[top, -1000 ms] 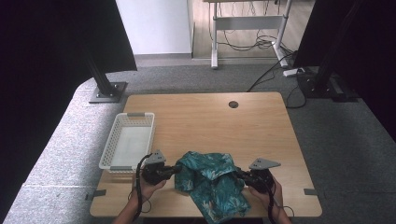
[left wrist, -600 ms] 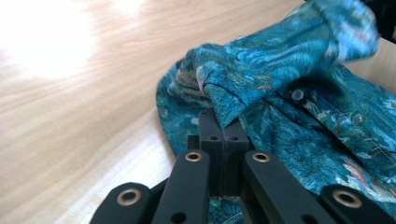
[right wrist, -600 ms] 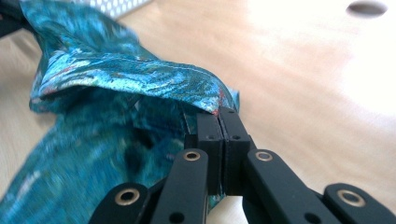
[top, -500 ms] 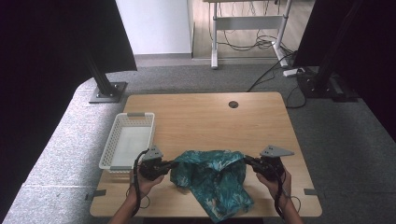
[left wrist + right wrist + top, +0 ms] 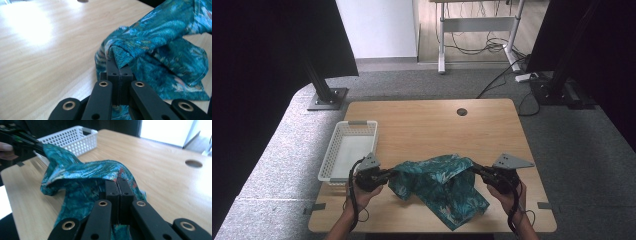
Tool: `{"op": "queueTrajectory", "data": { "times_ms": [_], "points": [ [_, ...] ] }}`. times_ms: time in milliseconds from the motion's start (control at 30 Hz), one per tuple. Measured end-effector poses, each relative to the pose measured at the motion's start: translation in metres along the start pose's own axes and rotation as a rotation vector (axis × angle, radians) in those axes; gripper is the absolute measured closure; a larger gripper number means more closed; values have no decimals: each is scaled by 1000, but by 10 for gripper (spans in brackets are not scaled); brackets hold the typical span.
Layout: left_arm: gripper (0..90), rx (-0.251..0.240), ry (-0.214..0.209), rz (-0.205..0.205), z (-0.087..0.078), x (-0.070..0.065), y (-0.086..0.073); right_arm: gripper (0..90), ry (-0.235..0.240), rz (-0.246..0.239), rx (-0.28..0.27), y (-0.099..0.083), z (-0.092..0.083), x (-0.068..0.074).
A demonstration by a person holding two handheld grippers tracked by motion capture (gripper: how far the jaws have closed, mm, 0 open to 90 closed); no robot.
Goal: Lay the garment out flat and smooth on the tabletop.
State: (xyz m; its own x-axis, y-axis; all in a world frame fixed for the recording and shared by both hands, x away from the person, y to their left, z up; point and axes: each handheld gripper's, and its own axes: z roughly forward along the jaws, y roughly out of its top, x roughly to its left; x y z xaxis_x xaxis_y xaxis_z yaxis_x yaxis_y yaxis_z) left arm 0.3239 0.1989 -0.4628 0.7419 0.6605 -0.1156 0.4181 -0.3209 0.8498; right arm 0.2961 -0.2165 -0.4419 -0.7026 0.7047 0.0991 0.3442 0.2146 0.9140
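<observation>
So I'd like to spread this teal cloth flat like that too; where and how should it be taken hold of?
Grip the cloth at its two upper corners, one from each side, coming in level. The left hand-held gripper and the right hand-held gripper pinch it there, so the top edge stretches between them while the rest hangs to the table.

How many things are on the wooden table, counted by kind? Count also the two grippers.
Teal patterned cloth: 1
White basket: 1
Grippers: 2, the left gripper and the right gripper, each shut on the cloth
Total: 4
</observation>
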Motion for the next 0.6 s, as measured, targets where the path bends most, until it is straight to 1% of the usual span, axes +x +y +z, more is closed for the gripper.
{"op": "queueTrajectory", "data": {
  "times_ms": [100, 200, 267, 333, 400, 500, 600],
  "points": [
    [897, -11, 6, 2, -1, -1, 5, 886, 9, -24, -26, 10, -7, 6],
    [897, -13, 14, -7, 0, 0, 6, 887, 46, -33, -55, 19, -11, 11],
    [897, -14, 14, -13, 1, 1, 5, 887, 59, -59, -64, 24, -13, 17],
    [897, -12, 18, -19, 2, 3, 4, 887, 70, -72, -73, 26, -13, 21],
    [897, -10, 17, -28, 3, 4, 2, 886, 66, -81, -64, 26, -10, 22],
    [897, -3, 17, -37, 5, 5, 0, 886, 59, -59, -35, 20, 0, 16],
    [896, 23, 20, -42, 13, 5, -4, 885, 44, -18, 12, 7, 15, 6]
  ]
}}
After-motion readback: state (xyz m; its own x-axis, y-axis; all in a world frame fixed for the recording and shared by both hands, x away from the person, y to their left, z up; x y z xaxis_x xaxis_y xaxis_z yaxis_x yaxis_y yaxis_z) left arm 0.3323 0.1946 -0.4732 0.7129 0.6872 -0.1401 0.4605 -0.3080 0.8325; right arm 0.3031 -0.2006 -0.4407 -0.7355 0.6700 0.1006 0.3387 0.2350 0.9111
